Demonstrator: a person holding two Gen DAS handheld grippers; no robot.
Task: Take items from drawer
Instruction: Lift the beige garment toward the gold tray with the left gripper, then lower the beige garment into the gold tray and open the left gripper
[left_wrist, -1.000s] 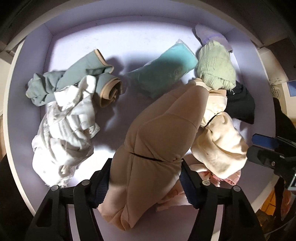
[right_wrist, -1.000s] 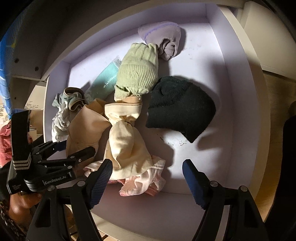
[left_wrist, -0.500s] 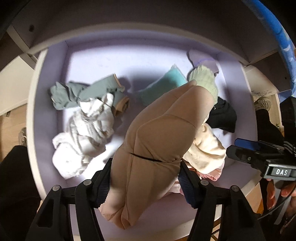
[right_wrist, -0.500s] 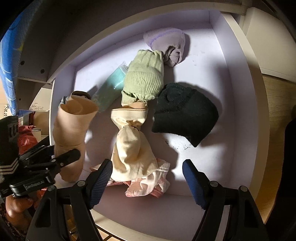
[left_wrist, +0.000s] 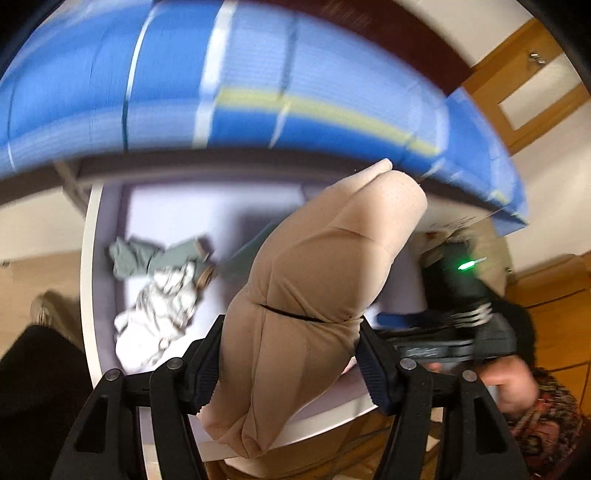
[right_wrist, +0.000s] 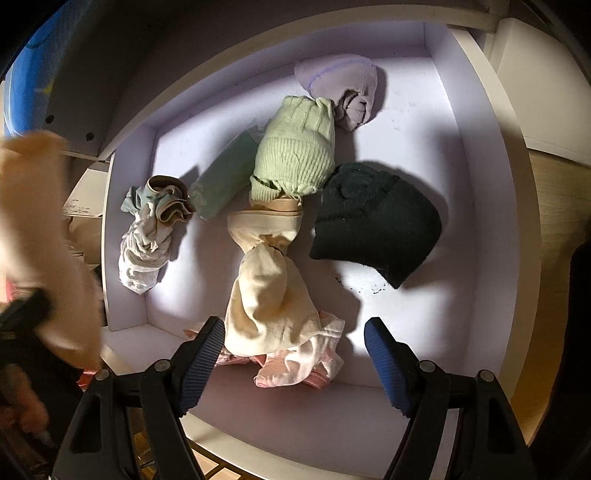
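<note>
left tool: left tool clenched on a beige padded garment, pads pressing its lower middle; garment held up above the drawer
right tool: right tool released, nothing between its pads, hovering over the drawer front
beige garment feel: soft, light, squashy; likely dents under the pads, holds shape a bit, low slip risk
still in drawer: cream bundle, pink cloth, green knit hat, black hat, lilac sock, teal roll, white-grey cloth
next grip guess: cream bundle nearest right tool; pinch the thick middle, not the loose edge
risk: pink cloth is tangled under it and may drag along
</note>
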